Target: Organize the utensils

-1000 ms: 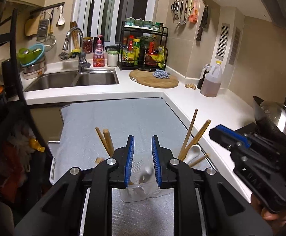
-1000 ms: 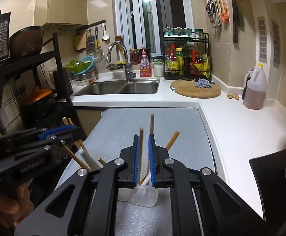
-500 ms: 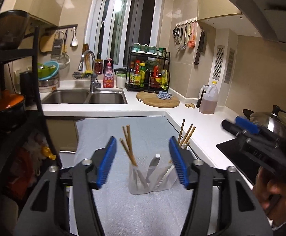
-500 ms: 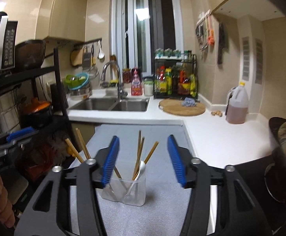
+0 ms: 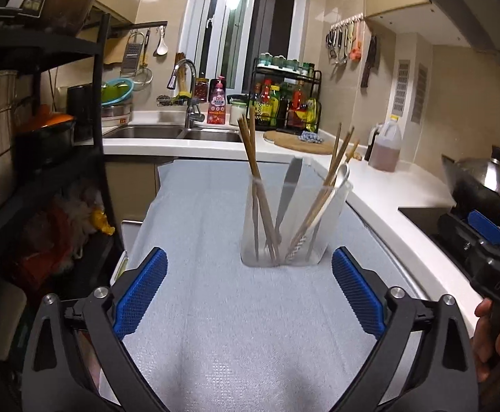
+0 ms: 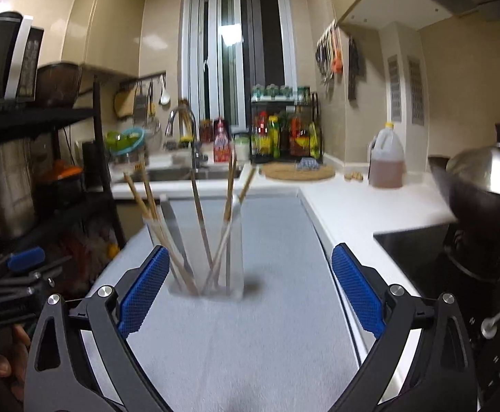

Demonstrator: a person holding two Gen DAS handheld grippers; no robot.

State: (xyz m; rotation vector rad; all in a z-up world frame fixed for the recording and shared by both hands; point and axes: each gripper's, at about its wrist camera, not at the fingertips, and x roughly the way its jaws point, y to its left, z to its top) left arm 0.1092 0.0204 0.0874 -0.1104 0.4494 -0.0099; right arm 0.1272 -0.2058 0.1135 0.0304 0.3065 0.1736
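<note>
Both grippers released, jaws just opened, nothing between: left gripper (image 5: 249, 293), right gripper (image 6: 248, 290). Retreat straight, clear of the chopsticks (image 5: 254, 185) in the clear utensil holder (image 5: 293, 226).

Both rigs are the same chunky matte-black plastic left claw (image 5: 249, 293) and right claw (image 6: 246, 288), each with blue grid-textured rubber pads (image 5: 140, 293) and shiny silver pivot screws (image 5: 101, 291).
</note>
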